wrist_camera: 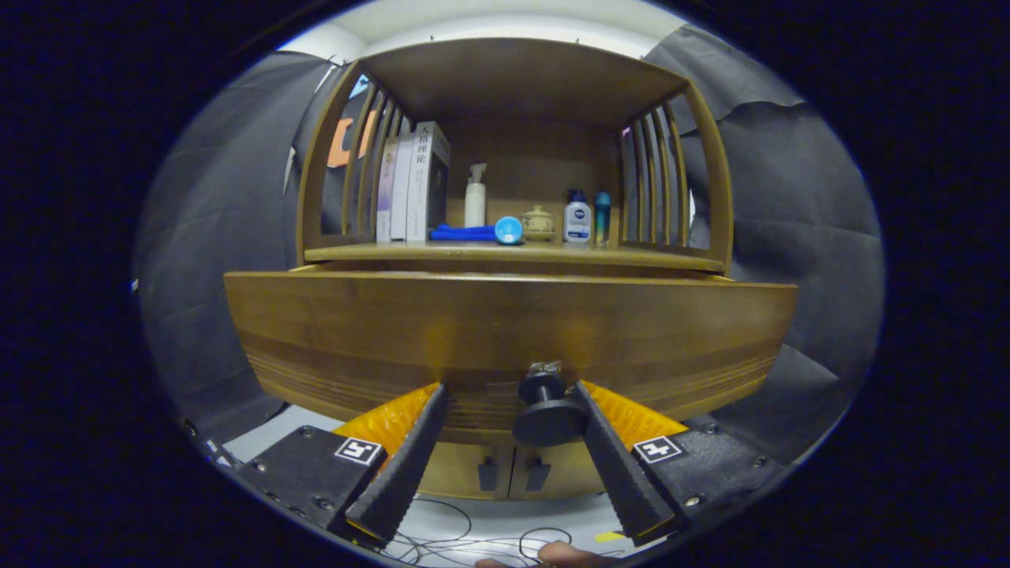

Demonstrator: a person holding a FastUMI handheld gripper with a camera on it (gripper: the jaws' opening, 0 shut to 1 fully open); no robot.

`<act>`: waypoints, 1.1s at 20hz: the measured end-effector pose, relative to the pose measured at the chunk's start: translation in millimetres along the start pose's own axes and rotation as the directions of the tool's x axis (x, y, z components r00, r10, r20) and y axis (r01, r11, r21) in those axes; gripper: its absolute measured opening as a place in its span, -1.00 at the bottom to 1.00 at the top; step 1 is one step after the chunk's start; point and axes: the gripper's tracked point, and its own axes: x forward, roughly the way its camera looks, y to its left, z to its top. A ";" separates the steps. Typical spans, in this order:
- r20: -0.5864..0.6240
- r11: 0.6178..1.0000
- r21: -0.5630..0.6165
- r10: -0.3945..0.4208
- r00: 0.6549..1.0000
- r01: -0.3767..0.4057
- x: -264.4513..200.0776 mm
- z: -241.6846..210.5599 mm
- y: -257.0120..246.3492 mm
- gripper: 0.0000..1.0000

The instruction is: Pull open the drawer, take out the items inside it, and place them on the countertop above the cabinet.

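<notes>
The wooden drawer front (505,339) stands just ahead of my fingers and juts forward of the cabinet's countertop (513,254). What lies inside the drawer is hidden behind its front. Its black round knob (548,412) sits between my fingers, close against the right finger (611,450) and well apart from the left finger (406,457). My gripper (509,389) is open, with its fingertips at the drawer's lower edge.
On the countertop stand books (414,185), a white spray bottle (475,197), a blue cloth with a blue cap (473,232), a small ceramic pot (539,223) and two small bottles (578,218). Below the drawer are two cabinet doors (513,473); cables (473,540) lie on the floor.
</notes>
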 end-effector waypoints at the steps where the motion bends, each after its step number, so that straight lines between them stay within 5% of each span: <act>1: 0.006 1.000 -0.006 -0.003 1.000 0.003 3.6 2.6 0.6 1.00; 22: -0.070 1.000 -0.002 -0.006 0.998 0.006 66.8 17.4 1.2 1.00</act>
